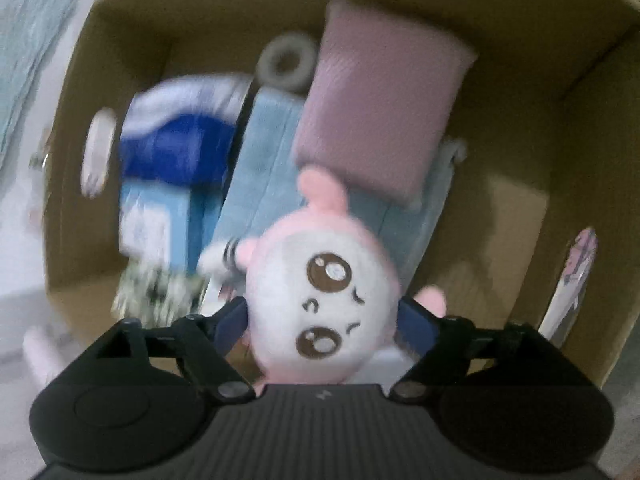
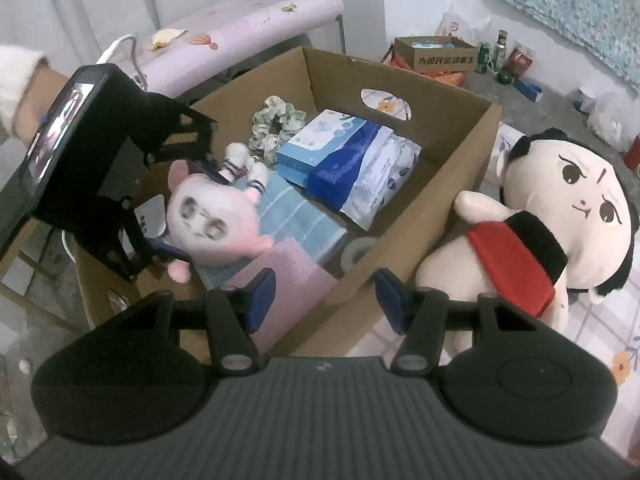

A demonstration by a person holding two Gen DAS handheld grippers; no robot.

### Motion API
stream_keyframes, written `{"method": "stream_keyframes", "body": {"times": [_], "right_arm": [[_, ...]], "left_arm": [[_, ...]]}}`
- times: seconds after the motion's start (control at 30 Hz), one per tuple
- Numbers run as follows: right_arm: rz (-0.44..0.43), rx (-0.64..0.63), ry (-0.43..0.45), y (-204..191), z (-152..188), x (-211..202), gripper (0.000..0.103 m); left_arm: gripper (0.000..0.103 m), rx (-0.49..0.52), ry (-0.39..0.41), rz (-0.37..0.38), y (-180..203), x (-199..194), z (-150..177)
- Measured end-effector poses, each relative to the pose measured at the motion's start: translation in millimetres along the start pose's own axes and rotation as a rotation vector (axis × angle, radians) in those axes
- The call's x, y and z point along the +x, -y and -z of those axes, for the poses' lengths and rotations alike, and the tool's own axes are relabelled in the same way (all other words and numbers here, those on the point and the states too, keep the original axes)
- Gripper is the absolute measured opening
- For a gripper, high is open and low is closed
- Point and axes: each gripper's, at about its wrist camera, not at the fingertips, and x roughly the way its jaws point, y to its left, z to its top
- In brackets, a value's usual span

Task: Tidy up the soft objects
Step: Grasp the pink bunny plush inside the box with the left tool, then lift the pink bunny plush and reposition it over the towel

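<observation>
My left gripper [image 1: 322, 318] is shut on a small pink and white plush doll [image 1: 320, 304] and holds it inside the open cardboard box [image 1: 532, 60]. The same doll [image 2: 212, 220] and left gripper [image 2: 188, 210] show in the right wrist view, above a light blue towel [image 2: 296, 216] and a pink pad [image 2: 280, 276]. My right gripper [image 2: 324, 296] is open and empty over the box's near corner. A big plush doll with black hair and a red scarf [image 2: 548, 216] lies on the table right of the box.
In the box lie a blue and white packet [image 2: 360, 172], a blue carton [image 2: 316, 144], a patterned scrunchie [image 2: 276, 124] and a tape roll [image 2: 356, 252]. A pink ironing board [image 2: 240, 28] stands behind. A small carton and bottles [image 2: 492, 56] sit on the floor far right.
</observation>
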Motion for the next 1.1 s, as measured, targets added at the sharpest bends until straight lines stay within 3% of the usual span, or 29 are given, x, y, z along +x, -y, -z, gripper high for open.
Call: {"method": "stream_keyframes", "body": {"times": [0.07, 0.13, 0.2, 0.27, 0.33, 0.37, 0.43, 0.5, 0.57, 0.63, 0.73, 0.83, 0.9, 1.0, 1.1], "right_arm": [[0.003, 0.001, 0.011, 0, -2, -2, 0.055], [0.006, -0.004, 0.029, -1, -4, -6, 0.055], [0.009, -0.008, 0.04, -1, -8, -8, 0.055], [0.011, -0.015, 0.049, -3, -11, -9, 0.055], [0.012, -0.015, 0.052, -6, -13, -9, 0.055], [0.008, -0.015, 0.049, -7, -13, -8, 0.055], [-0.016, -0.004, 0.038, -8, -13, -4, 0.056], [-0.022, -0.002, 0.041, -9, -12, -3, 0.056], [-0.019, -0.005, 0.039, -9, -12, -4, 0.056], [-0.017, -0.003, 0.038, -9, -12, -5, 0.056], [-0.024, 0.003, 0.036, -8, -12, -5, 0.056], [-0.017, -0.011, 0.034, -10, -14, -3, 0.056], [-0.006, -0.027, 0.027, -14, -15, -2, 0.056], [0.014, -0.05, 0.03, -20, -14, -2, 0.056], [0.048, -0.089, 0.046, -26, -10, -5, 0.056]], "left_arm": [[0.092, -0.103, 0.073, 0.0, -8, -18, 8], [0.092, -0.257, 0.202, 0.12, -27, -40, 23], [0.08, -0.387, 0.289, 0.217, -44, -50, 36], [0.072, -0.461, 0.272, 0.234, -52, -44, 42], [0.074, -0.486, 0.215, 0.283, -57, -15, 38], [0.083, -0.49, 0.191, 0.243, -55, -4, 32], [0.082, -0.506, 0.193, 0.199, -55, 12, 25], [0.072, -0.478, 0.258, 0.179, -51, 11, 24], [0.068, -0.422, 0.275, 0.167, -47, 4, 27], [0.068, -0.41, 0.358, 0.224, -44, -8, 34], [0.071, -0.379, 0.45, 0.175, -32, -20, 35], [0.083, -0.293, 0.345, 0.094, -14, 5, 19], [0.087, -0.245, 0.324, 0.021, -4, 7, 13], [0.088, -0.312, 0.34, 0.013, -1, -6, 22], [0.088, -0.514, 0.483, 0.061, -12, -31, 51]]}}
